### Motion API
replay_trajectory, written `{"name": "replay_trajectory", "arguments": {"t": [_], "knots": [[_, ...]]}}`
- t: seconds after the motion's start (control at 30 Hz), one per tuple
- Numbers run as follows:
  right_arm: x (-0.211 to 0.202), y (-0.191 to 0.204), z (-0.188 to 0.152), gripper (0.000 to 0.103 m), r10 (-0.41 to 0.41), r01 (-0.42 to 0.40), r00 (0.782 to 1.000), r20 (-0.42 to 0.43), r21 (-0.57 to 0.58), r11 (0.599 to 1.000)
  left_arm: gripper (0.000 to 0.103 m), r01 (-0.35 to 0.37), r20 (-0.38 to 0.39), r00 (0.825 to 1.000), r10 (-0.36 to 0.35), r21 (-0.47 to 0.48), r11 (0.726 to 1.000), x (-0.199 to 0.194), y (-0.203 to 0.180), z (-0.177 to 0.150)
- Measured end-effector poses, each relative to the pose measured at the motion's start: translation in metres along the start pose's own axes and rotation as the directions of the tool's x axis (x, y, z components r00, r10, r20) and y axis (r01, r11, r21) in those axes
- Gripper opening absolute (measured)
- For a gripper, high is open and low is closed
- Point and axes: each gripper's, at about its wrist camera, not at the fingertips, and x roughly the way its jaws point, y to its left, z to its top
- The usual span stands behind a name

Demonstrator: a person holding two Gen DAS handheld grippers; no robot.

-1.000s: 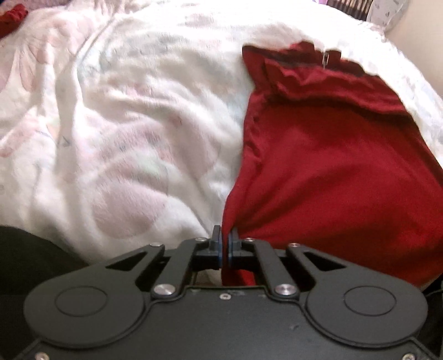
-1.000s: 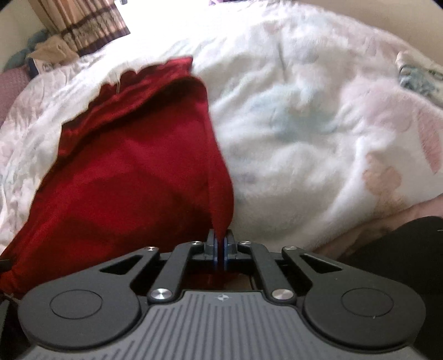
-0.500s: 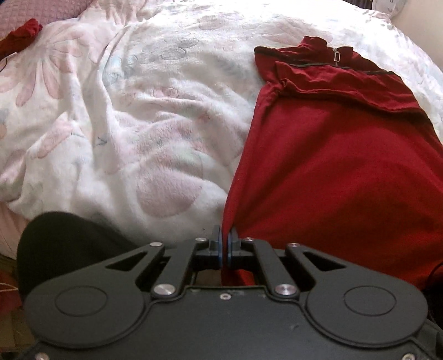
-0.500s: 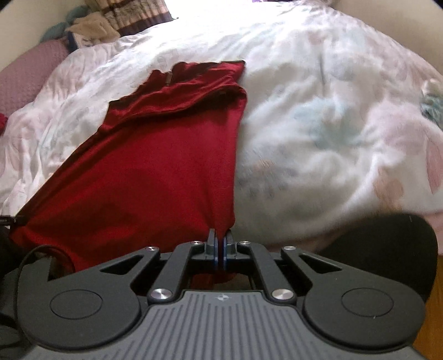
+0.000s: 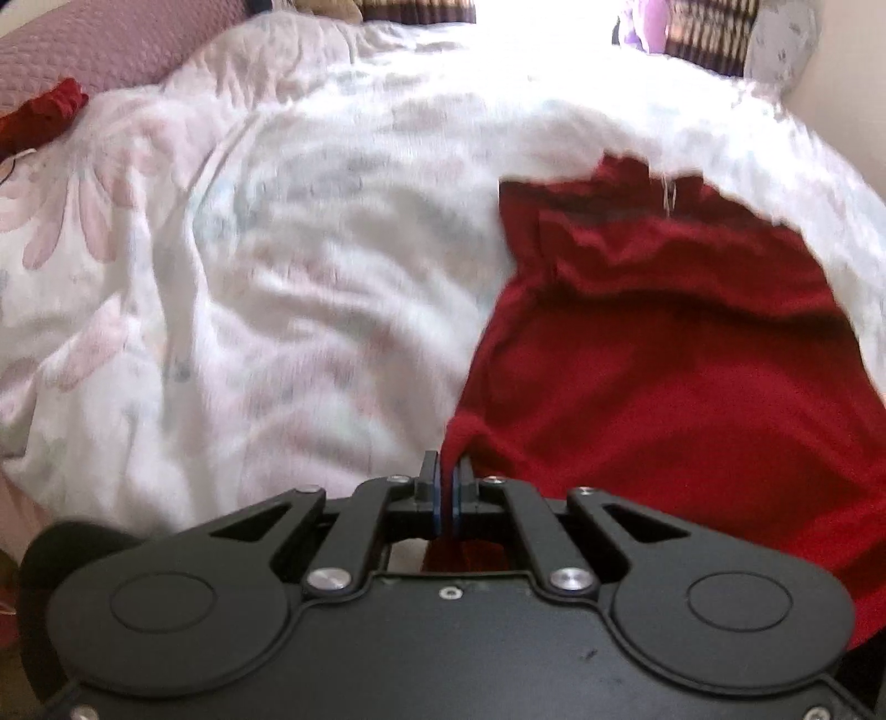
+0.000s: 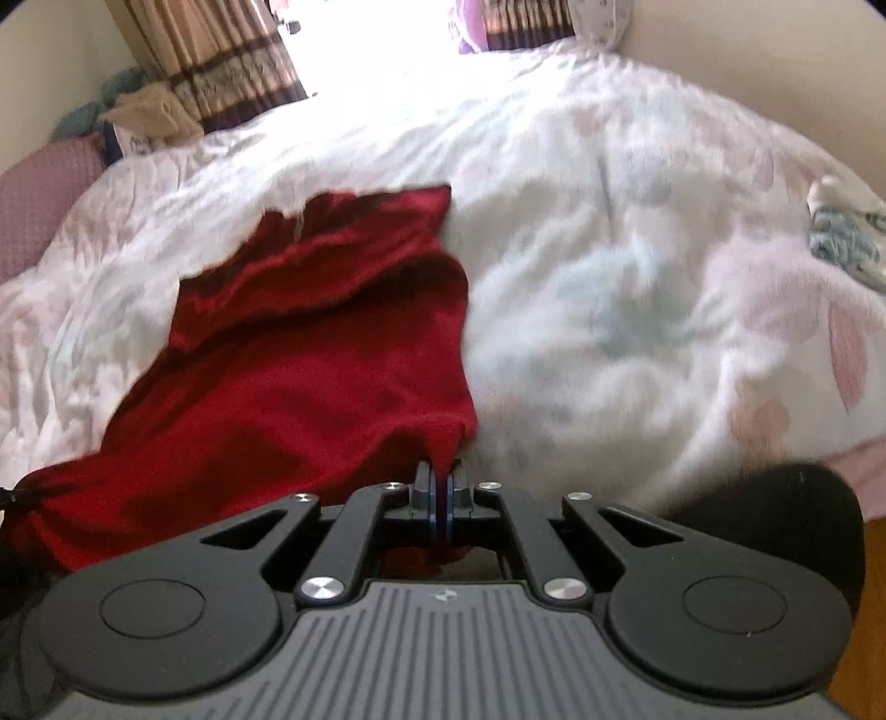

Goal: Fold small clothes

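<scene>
While both claws (image 5: 446,471) (image 6: 441,471) pinch the red garment (image 5: 664,376), floral duvet (image 5: 277,288) around.

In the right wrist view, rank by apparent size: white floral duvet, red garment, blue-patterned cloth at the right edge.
1. White floral duvet, fills most of the frame.
2. Red garment, which lies nearer the camera.
3. Blue-patterned cloth, partly cut off by the edge.

We are in a home bedroom: a bed with a white floral duvet (image 6: 637,288), striped curtains (image 6: 221,61) at a bright window, a pillow (image 5: 105,50)
</scene>
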Motion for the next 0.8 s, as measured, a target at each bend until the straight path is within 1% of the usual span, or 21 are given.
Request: {"name": "replay_trajectory", "arguments": {"t": [0.17, 0.27, 0.33, 0.43, 0.53, 0.63, 0.7, 0.77, 0.8], "knots": [[0.016, 0.003, 0.02, 0.003, 0.011, -0.011, 0.999, 0.049, 0.016, 1.0, 0.002, -0.016, 0.065, 0.998, 0.018, -0.025, 1.0, 0.013, -0.005, 0.032], [0.023, 0.004, 0.031, 0.003, 0.002, -0.003, 0.997, 0.074, 0.014, 1.0, 0.002, -0.008, 0.102, 0.995, 0.011, -0.033, 0.999, 0.015, -0.012, 0.046], [0.024, 0.006, 0.037, 0.003, -0.012, 0.012, 0.994, 0.106, 0.009, 1.0, 0.002, -0.014, 0.112, 0.994, 0.017, -0.025, 1.0, 0.019, -0.016, 0.052], [0.03, 0.014, 0.046, 0.003, -0.045, 0.052, 0.989, 0.143, -0.046, 0.998, 0.002, -0.018, 0.112, 0.994, 0.02, -0.022, 1.0, 0.036, -0.02, 0.066], [0.042, 0.017, 0.057, 0.003, -0.042, 0.053, 0.987, 0.152, -0.067, 0.996, 0.002, -0.023, 0.121, 0.992, 0.025, -0.024, 0.999, 0.052, -0.024, 0.084], [0.059, 0.018, 0.073, 0.003, -0.042, 0.055, 0.986, 0.161, -0.075, 0.996, 0.002, -0.027, 0.155, 0.987, 0.031, -0.025, 0.999, 0.067, -0.032, 0.118], [0.071, 0.021, 0.09, 0.003, -0.036, 0.053, 0.984, 0.174, -0.093, 0.994, 0.004, -0.03, 0.217, 0.976, 0.034, -0.023, 0.999, 0.073, -0.04, 0.151], [0.082, 0.025, 0.119, 0.003, -0.018, 0.041, 0.974, 0.225, -0.099, 0.994, 0.026, -0.066, 0.299, 0.952, 0.072, -0.031, 0.997, 0.072, -0.049, 0.181], [0.085, 0.026, 0.133, 0.003, -0.003, 0.028, 0.962, 0.271, -0.091, 0.995, 0.059, -0.099, 0.33, 0.938, 0.109, -0.048, 0.994, 0.071, -0.051, 0.191]]}}
